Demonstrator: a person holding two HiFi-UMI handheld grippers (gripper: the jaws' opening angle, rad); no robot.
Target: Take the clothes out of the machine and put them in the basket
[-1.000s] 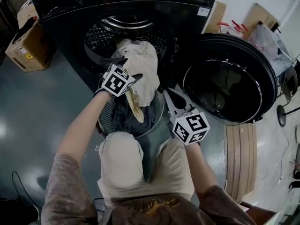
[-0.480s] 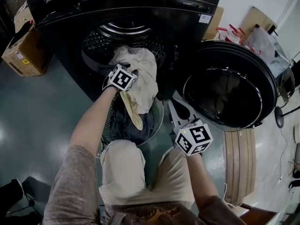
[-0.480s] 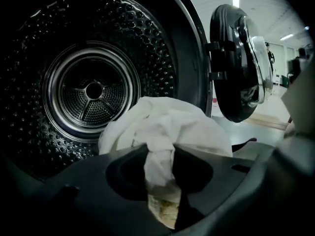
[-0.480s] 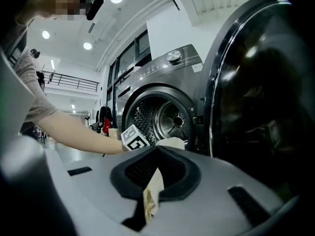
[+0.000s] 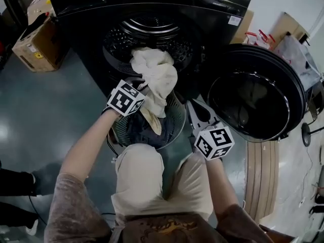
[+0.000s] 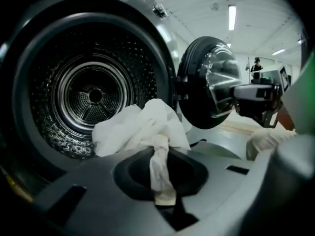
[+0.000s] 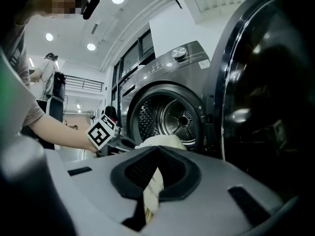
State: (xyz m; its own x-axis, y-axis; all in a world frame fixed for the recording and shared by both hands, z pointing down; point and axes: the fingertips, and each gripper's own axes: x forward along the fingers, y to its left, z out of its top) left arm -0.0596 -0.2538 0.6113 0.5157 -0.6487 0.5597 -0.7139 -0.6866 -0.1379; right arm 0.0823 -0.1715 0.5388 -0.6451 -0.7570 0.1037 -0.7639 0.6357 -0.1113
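L hand-held gripper (image 5: 145, 88) just clamped cloth (image 5: 157, 70) at drum mouth (image 5: 117, 40); R hand-held gripper (image 5: 192, 105) shut, empty.

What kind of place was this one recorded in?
Probably a lab or workshop hall, not a home: the washing machine stands on a grey floor, a cardboard box beside it, strip lights on a high ceiling.

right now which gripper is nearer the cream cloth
Left. The left gripper has just been closing its jaws on the cream cloth; the right gripper is apart from it, to its right.
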